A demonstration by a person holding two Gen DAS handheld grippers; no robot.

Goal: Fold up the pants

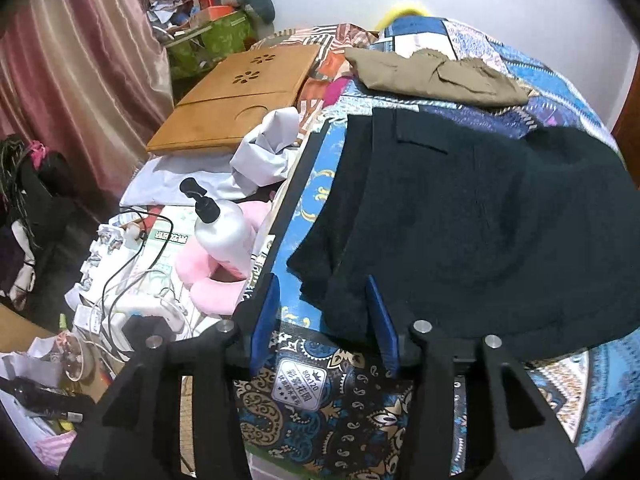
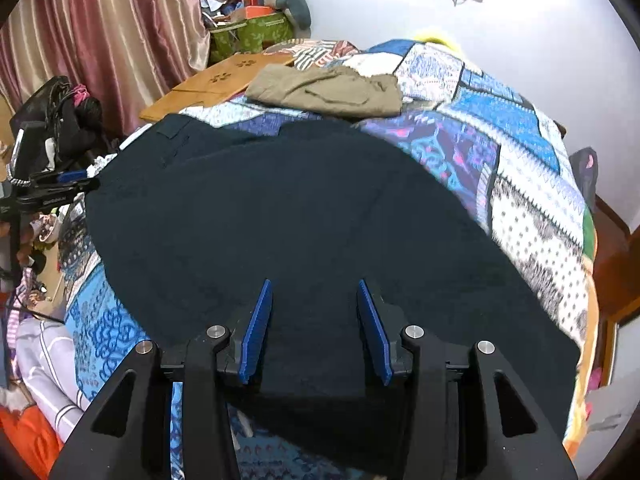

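Dark navy pants (image 1: pixel 460 216) lie spread on a patterned blue bedspread (image 1: pixel 560 92); they also fill the middle of the right wrist view (image 2: pixel 300 216). My left gripper (image 1: pixel 324 284) is open, its blue fingers above the near left hem corner of the pants. My right gripper (image 2: pixel 314 284) is open just above the near part of the pants, with nothing between the fingers. My left gripper also shows at the left edge of the right wrist view (image 2: pixel 60 184).
Khaki folded pants (image 1: pixel 436 76) lie farther back on the bed, also in the right wrist view (image 2: pixel 328 90). Left of the bed stand a wooden lap tray (image 1: pixel 236 96), a white pump bottle (image 1: pixel 224 228), a pink cushion (image 1: pixel 208 284), cables and clutter. Pink curtains (image 2: pixel 104 40) hang at the left.
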